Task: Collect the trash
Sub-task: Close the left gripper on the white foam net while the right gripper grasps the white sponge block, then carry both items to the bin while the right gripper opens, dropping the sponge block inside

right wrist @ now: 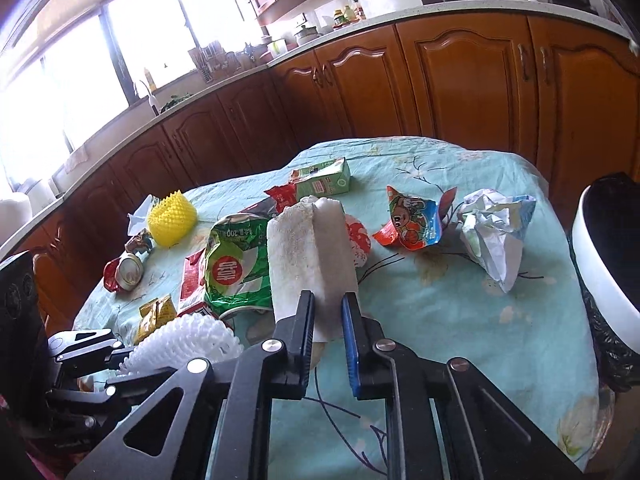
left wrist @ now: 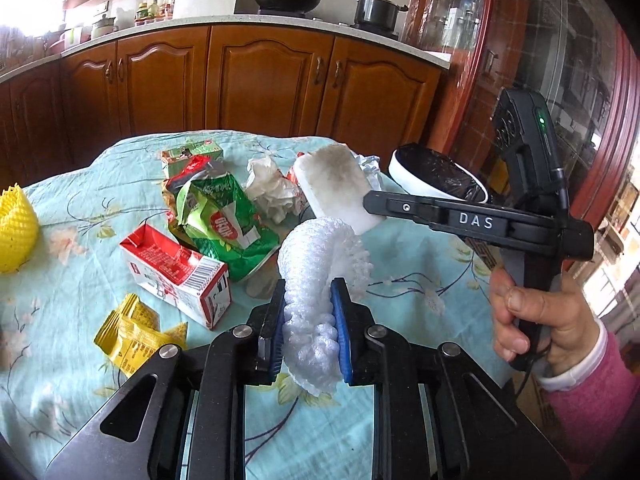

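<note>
My left gripper (left wrist: 308, 300) is shut on a white foam net sleeve (left wrist: 320, 256), squeezed between its blue pads and lifted off the cloth; the same foam net sleeve (right wrist: 188, 340) shows at lower left in the right wrist view. My right gripper (right wrist: 327, 304) is shut on a dirty white foam block (right wrist: 308, 248), held upright above the table. From the left wrist view that foam block (left wrist: 340, 184) sticks out past the right gripper's finger (left wrist: 440, 212). Trash on the table: green crumpled bag (left wrist: 224, 220), red-white carton (left wrist: 176, 276), green carton (right wrist: 324, 180), orange snack wrapper (right wrist: 412, 220), crumpled paper (right wrist: 496, 232).
A white-rimmed bin with a black liner (right wrist: 600, 264) stands at the table's right edge. On the floral cloth (right wrist: 440, 320) also lie a yellow foam net (right wrist: 172, 216), a crushed can (right wrist: 126, 272) and yellow packets (left wrist: 132, 332). A hand in a pink sleeve (left wrist: 548, 320) holds the right tool. Kitchen cabinets stand behind.
</note>
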The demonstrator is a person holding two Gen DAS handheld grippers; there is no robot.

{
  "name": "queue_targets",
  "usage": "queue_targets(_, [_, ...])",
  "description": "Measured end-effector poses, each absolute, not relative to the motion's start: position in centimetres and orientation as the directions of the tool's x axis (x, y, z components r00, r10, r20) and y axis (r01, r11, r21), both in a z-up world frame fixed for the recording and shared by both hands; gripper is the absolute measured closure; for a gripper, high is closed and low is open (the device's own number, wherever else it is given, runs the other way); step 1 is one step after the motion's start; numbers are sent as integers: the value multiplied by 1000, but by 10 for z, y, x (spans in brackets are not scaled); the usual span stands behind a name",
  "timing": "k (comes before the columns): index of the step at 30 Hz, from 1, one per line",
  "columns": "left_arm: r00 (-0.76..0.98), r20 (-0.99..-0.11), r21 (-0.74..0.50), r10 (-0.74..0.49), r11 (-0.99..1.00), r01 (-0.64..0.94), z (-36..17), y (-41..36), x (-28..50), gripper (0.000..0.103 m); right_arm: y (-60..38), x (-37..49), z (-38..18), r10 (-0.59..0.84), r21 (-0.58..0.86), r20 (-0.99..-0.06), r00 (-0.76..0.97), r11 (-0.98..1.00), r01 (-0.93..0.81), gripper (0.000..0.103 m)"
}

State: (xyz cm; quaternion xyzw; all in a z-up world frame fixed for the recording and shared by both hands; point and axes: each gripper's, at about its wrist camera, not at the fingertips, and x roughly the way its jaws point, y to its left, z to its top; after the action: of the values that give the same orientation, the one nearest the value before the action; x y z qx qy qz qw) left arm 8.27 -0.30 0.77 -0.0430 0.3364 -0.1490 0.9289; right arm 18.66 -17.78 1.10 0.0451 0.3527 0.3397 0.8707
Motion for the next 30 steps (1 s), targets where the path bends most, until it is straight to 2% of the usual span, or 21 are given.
queue_targets(7, [722, -598, -200, -348, 937, 285, 17, -22, 100, 84, -222, 176, 22, 585, 341, -551, 596, 809, -479, 91])
queue_targets(18, [696, -596, -206, -401, 914, 349, 26, -72, 140, 84, -301, 164, 25, 443, 319, -558, 702, 895, -311, 94])
queue_targets(23, [690, -593, -181, -414, 904, 387, 29, -102, 155, 84, -327, 164, 29, 388, 310, -554, 736, 917, -250, 100])
queue_targets(30, [685, -592, -173, -425, 897, 407, 32, -117, 163, 84, -336, 168, 17, 386, 320, -566, 728, 917, -237, 103])
